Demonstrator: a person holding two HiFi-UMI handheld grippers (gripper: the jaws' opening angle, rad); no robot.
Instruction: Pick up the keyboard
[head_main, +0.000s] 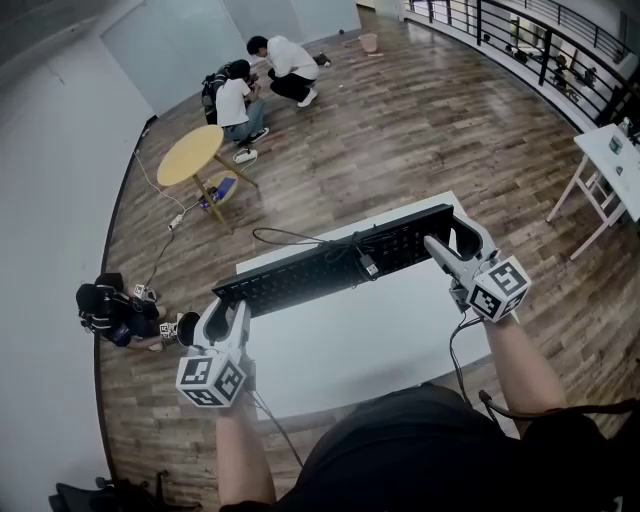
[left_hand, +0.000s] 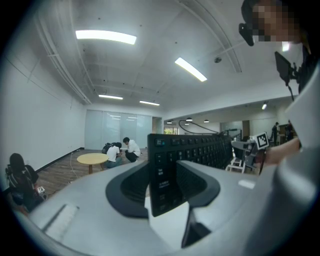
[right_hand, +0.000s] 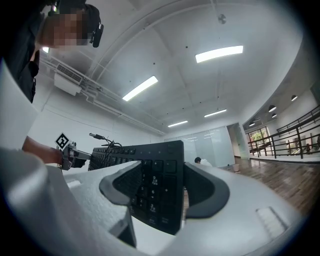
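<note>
A long black keyboard is held by both ends above the far part of the white table, slanting up to the right. My left gripper is shut on its left end, my right gripper on its right end. In the left gripper view the keyboard stands on edge between the pads of the left gripper. In the right gripper view the number-pad end of the keyboard fills the gap of the right gripper. A black cable trails from the keyboard's back.
Beyond the table is wood floor with a round yellow table and two crouching people. Another person sits low at the left wall. A white table and a black railing are at the right.
</note>
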